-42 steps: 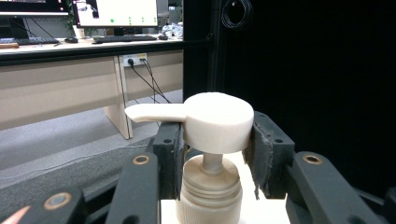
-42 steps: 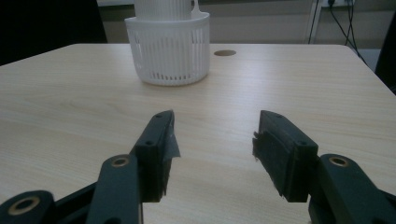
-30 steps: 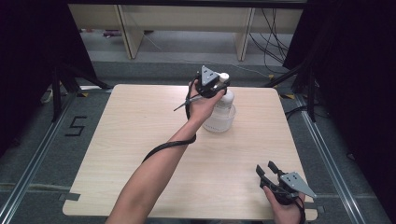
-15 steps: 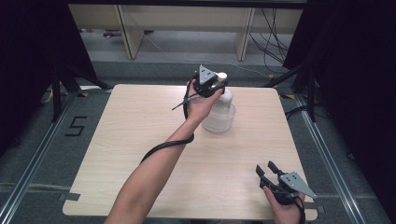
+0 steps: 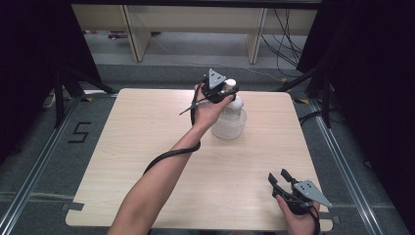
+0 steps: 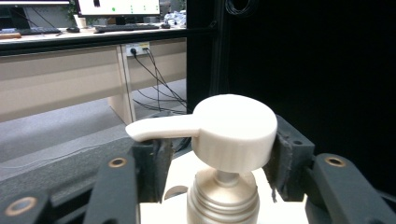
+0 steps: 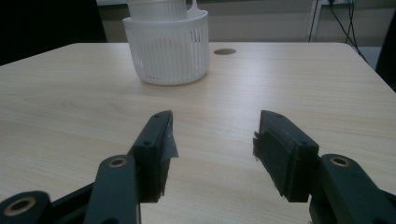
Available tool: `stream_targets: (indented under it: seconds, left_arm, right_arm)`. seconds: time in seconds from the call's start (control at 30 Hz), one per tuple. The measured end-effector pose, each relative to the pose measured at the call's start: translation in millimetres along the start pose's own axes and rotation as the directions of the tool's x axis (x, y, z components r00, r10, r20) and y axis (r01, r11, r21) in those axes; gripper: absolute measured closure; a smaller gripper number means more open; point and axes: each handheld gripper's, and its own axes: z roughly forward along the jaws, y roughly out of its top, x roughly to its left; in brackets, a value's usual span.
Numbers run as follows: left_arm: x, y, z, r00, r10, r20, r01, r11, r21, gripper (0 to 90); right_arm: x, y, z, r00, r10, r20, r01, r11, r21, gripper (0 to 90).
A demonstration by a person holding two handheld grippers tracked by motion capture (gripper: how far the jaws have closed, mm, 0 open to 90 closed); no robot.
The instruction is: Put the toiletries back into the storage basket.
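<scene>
The left gripper [image 6: 219, 163] has just been opening; the pump head [image 6: 233, 130] sits between its parted jaws, no longer clamped.

The right gripper [image 7: 212, 154] gapes empty, the basket [image 7: 166, 51] well ahead.

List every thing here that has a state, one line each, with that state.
Pump bottle: upright in the basket, pump head on.
White basket: upright on the table, bottle inside.
Left gripper: jaws around the pump head, just been opening, a gap at the left pad.
Right gripper: open, nothing held, low over the table.
</scene>
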Motion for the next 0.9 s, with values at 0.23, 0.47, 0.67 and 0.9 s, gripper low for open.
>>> stream_targets:
  seconds: [0.23, 0.47, 0.67, 0.9]
  left_arm:
    - [-1.7, 0.2, -0.7, 1.0000, 0.008, -0.006, -0.007, 0.9999, 0.009, 37.7]
    - [-0.6, 0.6, -9.3, 0.9999, 0.012, -0.001, -0.012, 0.9991, 0.040, 23.3]
    - [-0.2, -1.0, -25.0, 0.9993, 0.024, 0.027, -0.025, 0.9986, 0.046, 20.8]
    - [8.8, -11.5, -58.6, 0.9974, 0.051, 0.051, -0.055, 0.9955, 0.078, 18.8]
  right_arm:
    - [-1.4, 0.5, -0.2, 0.9993, -0.036, 0.004, 0.036, 0.999, -0.018, 46.5]
    - [-0.5, 0.0, 0.3, 0.9994, -0.035, -0.006, 0.035, 0.999, -0.017, 46.5]
    - [-1.2, 0.3, 0.2, 0.9989, -0.046, -0.001, 0.046, 0.999, -0.022, 46.4]
    - [1.0, -0.1, 1.2, 0.9995, -0.017, -0.026, 0.017, 1.000, -0.016, 46.4]
